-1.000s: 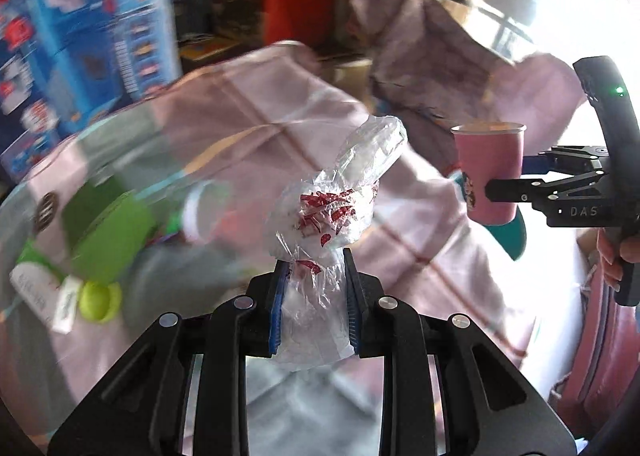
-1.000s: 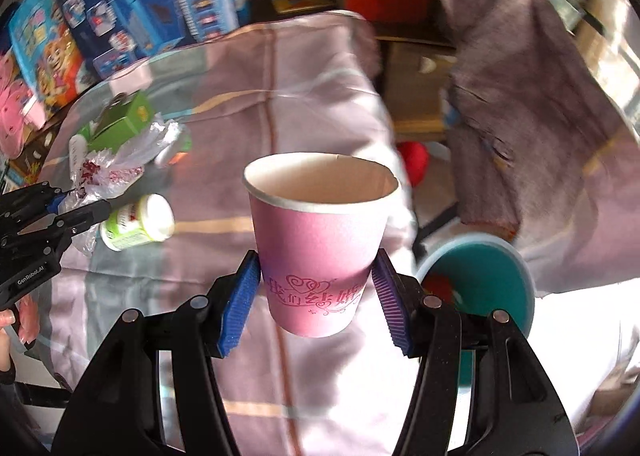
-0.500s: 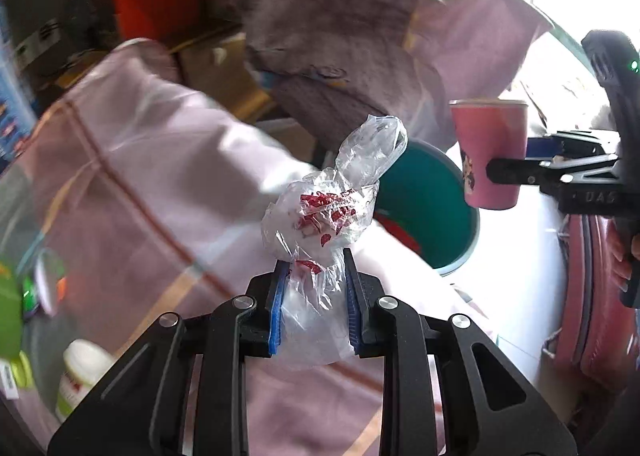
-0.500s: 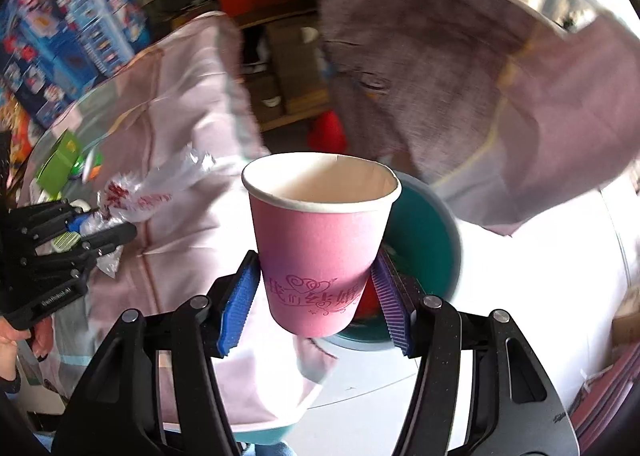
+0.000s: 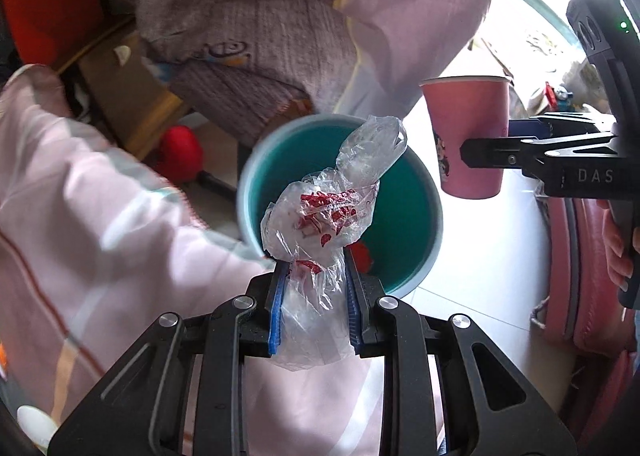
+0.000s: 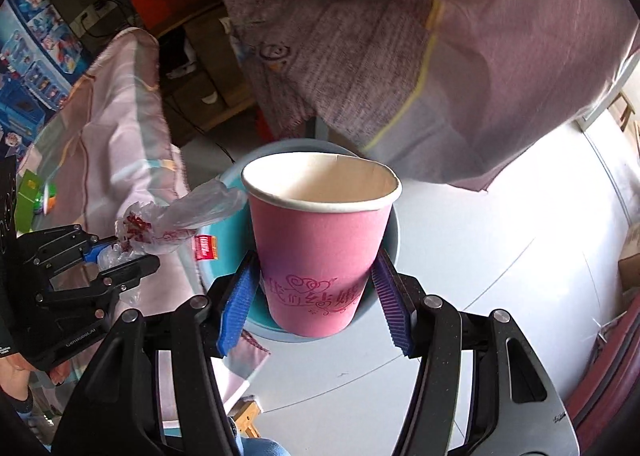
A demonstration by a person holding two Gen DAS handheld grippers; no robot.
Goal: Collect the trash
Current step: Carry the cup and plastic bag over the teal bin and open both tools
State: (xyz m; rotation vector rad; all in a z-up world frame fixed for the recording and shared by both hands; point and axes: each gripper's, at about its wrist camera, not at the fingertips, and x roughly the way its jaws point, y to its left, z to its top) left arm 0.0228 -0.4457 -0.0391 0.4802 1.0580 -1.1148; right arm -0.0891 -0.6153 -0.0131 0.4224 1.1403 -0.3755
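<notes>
clear plastic bag (image 5: 320, 224) in left tongs (image 5: 316, 308), pink cup (image 6: 320, 256) in right tongs (image 6: 316, 300) — both seemingly over the teal bin (image 5: 416, 256).

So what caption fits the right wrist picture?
Right gripper holds a pink paper cup above the teal bin.

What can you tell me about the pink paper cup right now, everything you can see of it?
The pink paper cup is upright and tapered, with a rolled white rim, a pale inside that looks empty as far as it shows, and red heart-and-script print low on its wall. The right gripper clamps its lower half between blue ribbed pads; nothing else touches it. It hangs over the teal bin, beside the left gripper's plastic bag.
</notes>
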